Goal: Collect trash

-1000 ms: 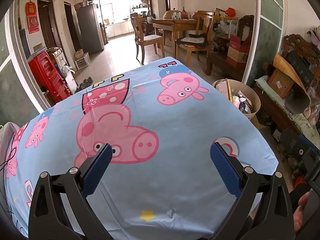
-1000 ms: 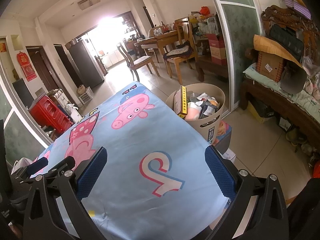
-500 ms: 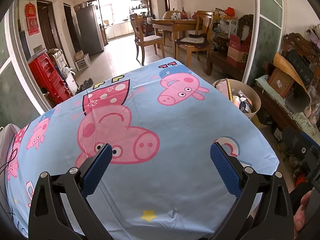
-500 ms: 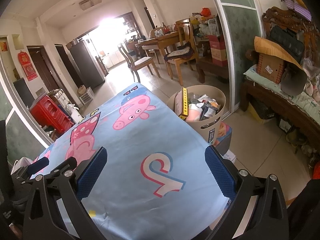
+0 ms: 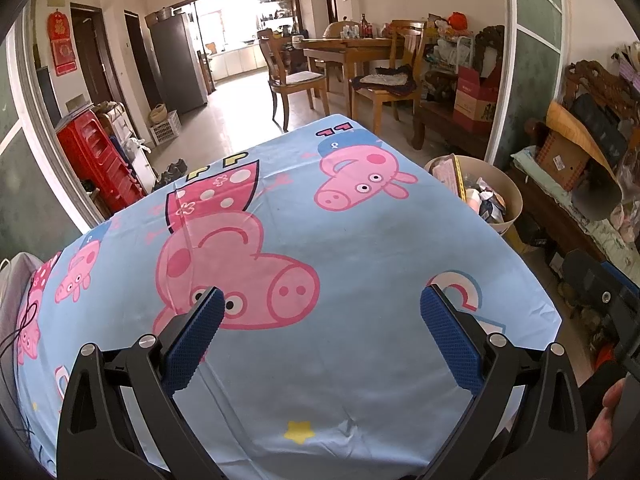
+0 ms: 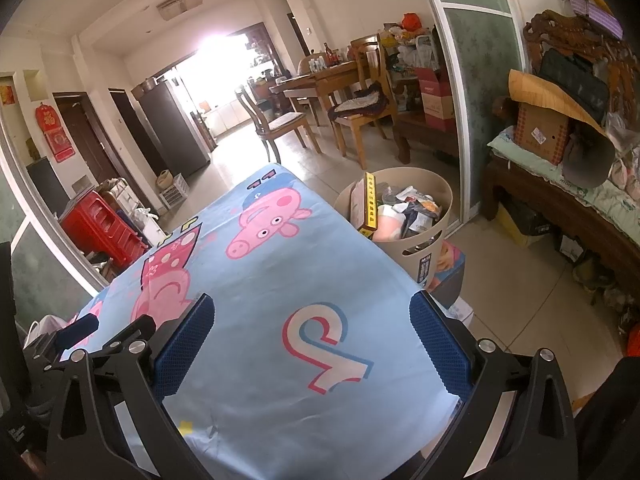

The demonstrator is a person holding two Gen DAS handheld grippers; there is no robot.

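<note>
A beige trash bin [image 6: 424, 240] full of wrappers, a yellow box and other trash stands on the floor by the table's right edge; it also shows in the left wrist view [image 5: 510, 196]. The table carries a blue Peppa Pig cloth [image 5: 320, 240], also in the right wrist view [image 6: 280, 280], with no loose trash on it. My left gripper [image 5: 320, 336] is open and empty above the near part of the cloth. My right gripper [image 6: 312, 340] is open and empty over the cloth's near right corner.
Red plastic stools [image 5: 100, 160] stand left of the table. Wooden chairs [image 5: 296, 80] and a dining table [image 5: 348, 46] are behind. A cluttered wooden bench [image 6: 560, 184] with boxes runs along the right wall. Tiled floor [image 6: 520, 300] lies right of the table.
Both views have shifted only slightly. The grippers stay open and empty, and nothing on the table or in the bin has moved.
</note>
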